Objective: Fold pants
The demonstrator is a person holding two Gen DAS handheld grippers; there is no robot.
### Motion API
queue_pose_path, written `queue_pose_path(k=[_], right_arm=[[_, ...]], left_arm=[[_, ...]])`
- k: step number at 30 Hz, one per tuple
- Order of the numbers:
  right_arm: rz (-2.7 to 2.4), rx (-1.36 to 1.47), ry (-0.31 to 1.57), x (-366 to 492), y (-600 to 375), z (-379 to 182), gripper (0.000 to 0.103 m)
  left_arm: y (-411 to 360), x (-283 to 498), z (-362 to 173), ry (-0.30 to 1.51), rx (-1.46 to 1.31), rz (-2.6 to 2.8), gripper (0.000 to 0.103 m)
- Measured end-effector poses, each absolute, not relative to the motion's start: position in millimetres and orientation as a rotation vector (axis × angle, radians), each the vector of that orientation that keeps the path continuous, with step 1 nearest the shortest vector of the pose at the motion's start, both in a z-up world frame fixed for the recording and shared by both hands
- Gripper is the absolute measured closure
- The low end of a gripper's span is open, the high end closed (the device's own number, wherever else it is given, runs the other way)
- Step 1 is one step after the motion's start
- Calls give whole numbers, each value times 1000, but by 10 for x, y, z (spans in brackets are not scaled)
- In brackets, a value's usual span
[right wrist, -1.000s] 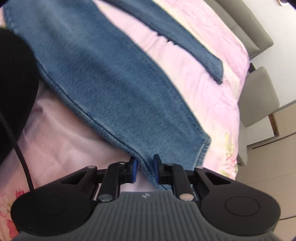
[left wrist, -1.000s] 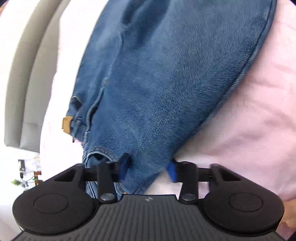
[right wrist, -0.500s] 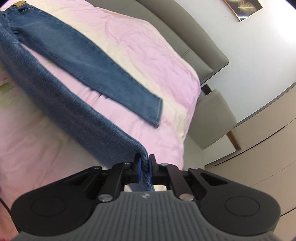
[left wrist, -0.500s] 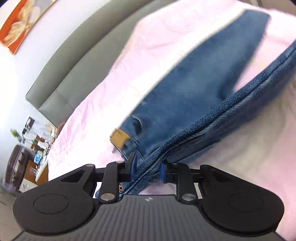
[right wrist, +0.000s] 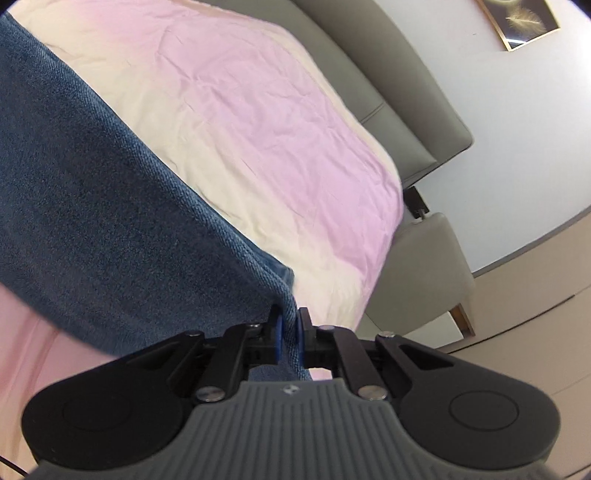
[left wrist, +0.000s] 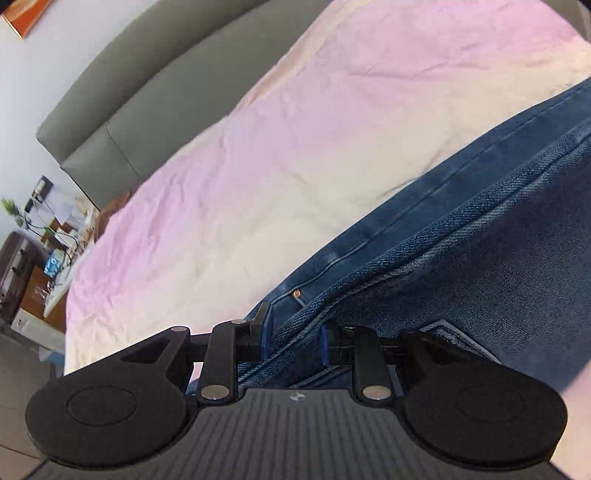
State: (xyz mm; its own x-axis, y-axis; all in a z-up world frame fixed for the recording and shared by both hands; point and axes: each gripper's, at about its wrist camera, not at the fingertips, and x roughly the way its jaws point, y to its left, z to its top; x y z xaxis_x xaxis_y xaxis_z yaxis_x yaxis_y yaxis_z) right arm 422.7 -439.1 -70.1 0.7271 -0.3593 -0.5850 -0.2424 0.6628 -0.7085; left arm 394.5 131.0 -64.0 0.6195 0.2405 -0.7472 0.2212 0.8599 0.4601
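Lifted since before, both tools (left wrist: 293,341) (right wrist: 289,338) pinch jeans (left wrist: 461,266).

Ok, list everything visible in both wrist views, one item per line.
blue denim jeans: one, blue, lifted over the bed, clamped at both ends
pink and cream bed sheet: one, covering the bed
grey padded headboard: one, grey, behind the bed
grey upholstered chair: one, right of the bed
framed feather picture: one, on the wall
cluttered wooden side table: one, left of the bed
left gripper: black, shut on jeans
right gripper: black, shut on jeans
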Motion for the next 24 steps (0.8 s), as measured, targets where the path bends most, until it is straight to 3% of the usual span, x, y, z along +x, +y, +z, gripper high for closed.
queue_pose_path(k=[7,13,24], right_arm=[[-51,-933,873,5237,-4206,-1537,103],[-34,-977,946,5501,-4171,-1998,103],[-83,-962,902,5346,-4098,-1644,103]], left_arm=[[1385,4463,-1332,1022,536,13,75],[1411,4422,-1463,1019,563,-10,75],[1362,4144,-946,931,573,23,75]])
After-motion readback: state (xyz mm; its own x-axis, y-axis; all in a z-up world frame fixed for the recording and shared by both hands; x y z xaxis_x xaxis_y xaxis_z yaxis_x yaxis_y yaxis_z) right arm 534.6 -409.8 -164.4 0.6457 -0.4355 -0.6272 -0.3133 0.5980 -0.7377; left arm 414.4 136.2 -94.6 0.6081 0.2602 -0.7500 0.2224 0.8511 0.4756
